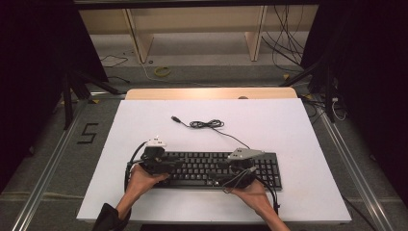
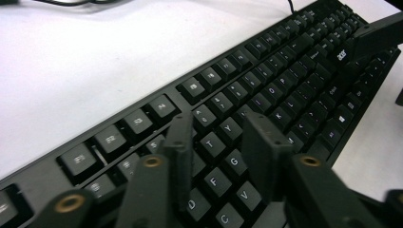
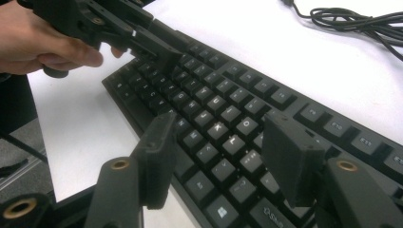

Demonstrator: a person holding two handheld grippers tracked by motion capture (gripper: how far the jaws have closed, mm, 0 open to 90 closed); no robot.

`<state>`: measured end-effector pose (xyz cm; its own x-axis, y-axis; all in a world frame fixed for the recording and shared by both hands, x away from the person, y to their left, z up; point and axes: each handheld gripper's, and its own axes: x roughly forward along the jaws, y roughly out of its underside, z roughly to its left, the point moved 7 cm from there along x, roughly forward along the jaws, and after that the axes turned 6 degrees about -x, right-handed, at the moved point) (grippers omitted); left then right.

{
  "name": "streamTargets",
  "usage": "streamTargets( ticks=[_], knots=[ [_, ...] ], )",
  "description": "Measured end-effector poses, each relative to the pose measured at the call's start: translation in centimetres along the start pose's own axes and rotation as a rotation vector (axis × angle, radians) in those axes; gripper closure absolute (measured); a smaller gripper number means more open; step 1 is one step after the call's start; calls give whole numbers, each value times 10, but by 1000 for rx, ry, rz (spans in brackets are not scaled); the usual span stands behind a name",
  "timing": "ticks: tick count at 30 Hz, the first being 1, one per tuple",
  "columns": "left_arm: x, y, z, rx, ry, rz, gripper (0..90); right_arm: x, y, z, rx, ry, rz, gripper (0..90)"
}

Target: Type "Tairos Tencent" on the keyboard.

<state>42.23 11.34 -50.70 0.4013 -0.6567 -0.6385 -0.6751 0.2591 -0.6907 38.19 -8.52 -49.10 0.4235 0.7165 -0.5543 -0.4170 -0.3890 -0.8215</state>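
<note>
Under both grippers, on the white table (image 1: 144, 125), lies the black keyboard (image 1: 202, 166), its long side running across in front of the person. The left gripper (image 1: 175, 166) hangs over the keyboard's left half, held by the left hand (image 1: 142, 180); in the left gripper view its two jaws stand apart above the letter keys, with the G and F keys showing in the gap between them, and nothing is caught between the pads. The right gripper (image 1: 222, 168), in the right hand (image 1: 255, 191), sits over the right part of the letter block, just beside the number pad. In the right gripper view its jaws are spread wide over the bottom rows near the front edge of the keyboard (image 3: 228, 118), gripping nothing. Beyond the grippers, away from the person, the keyboard's cable (image 1: 207, 124) lies in a loose coil on the table, well apart from both hands
</note>
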Motion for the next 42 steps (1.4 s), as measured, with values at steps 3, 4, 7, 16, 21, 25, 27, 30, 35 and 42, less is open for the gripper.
streamTargets(
  ticks=[3,4,7,16,21,25,27,30,35,42],
  knots=[
    [4,0,-1,13,-6,13,731,-3,2,1,5,-2,1,459],
    [5,0,-1,15,-6,19,753,-4,3,1,2,-3,1,457],
    [8,0,-2,18,-6,24,792,-7,4,2,-1,-4,-4,433],
    [17,-1,-2,33,-14,52,888,-15,7,3,-3,9,-24,374],
    [18,-1,-1,34,-23,59,889,-18,10,3,-1,13,-25,374],
    [20,0,0,25,-27,63,889,-20,11,3,-3,14,-27,374],
    [21,0,0,28,-28,66,889,-21,11,2,-1,16,-27,374],
    [22,1,1,29,-32,73,889,-22,12,2,0,18,-27,374],
    [26,4,-1,53,-35,77,892,-23,14,2,-1,18,-25,375],
    [25,4,-2,49,-31,75,890,-26,16,1,2,26,-25,375]
  ],
)
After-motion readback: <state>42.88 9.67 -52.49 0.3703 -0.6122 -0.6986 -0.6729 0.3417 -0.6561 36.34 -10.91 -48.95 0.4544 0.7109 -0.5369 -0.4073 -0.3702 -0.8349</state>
